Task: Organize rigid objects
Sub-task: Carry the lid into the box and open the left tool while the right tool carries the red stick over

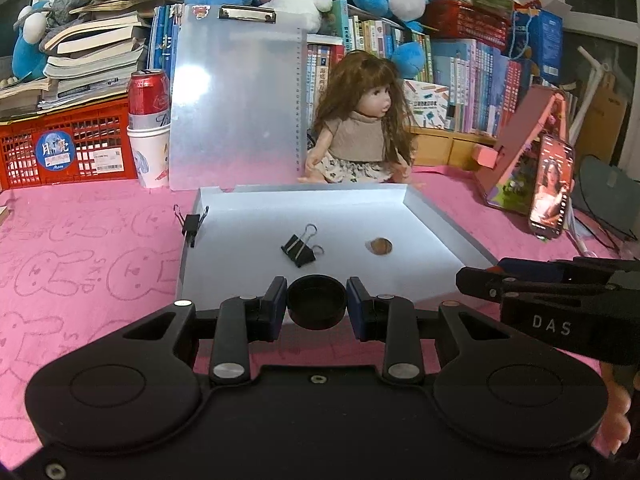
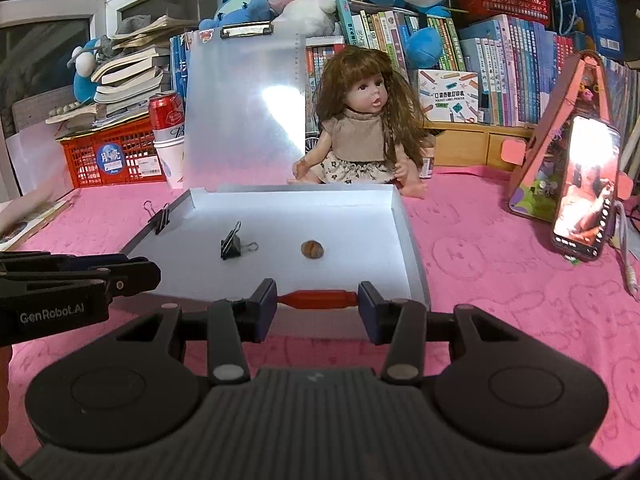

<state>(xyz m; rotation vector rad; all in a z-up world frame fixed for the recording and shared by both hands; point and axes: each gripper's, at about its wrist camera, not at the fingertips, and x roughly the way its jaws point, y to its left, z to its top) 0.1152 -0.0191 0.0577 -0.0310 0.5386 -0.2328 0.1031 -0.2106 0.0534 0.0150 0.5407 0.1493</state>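
Left gripper (image 1: pixel 317 303) sat low at the near edge of the white tray (image 1: pixel 440 216), fingers closed in against the sides of a black round cap (image 1: pixel 317 300); the blue pads touched it on both sides. The cap hung over the tray's near edge, open side up as far as the view let me judge.

Right gripper (image 2: pixel 317 299) was likewise at the tray's near edge, to the right of the left one, fingers drawn in on the two ends of a red stick-shaped piece (image 2: pixel 317 298) held crosswise between the pads. What the piece was I could not tell from this angle.

Inside the tray lay a black binder clip (image 1: pixel 299 249), its wire handles folded out, and a small brown round nut-like thing (image 1: pixel 380 246) to its right, the two well apart. A second binder clip (image 1: pixel 192 224) was clamped on the tray's left wall near the far corner.

The tray rested on a pink cloth (image 1: pixel 80 264) printed with rabbit outlines. Behind it a clear clipboard (image 1: pixel 240 100) stood upright, a doll (image 1: pixel 360 120) sat just beyond the far wall, and a red can (image 1: pixel 149 98) stood in a paper cup to the left. A phone (image 1: pixel 551 188) with a lit screen leaned at the right.
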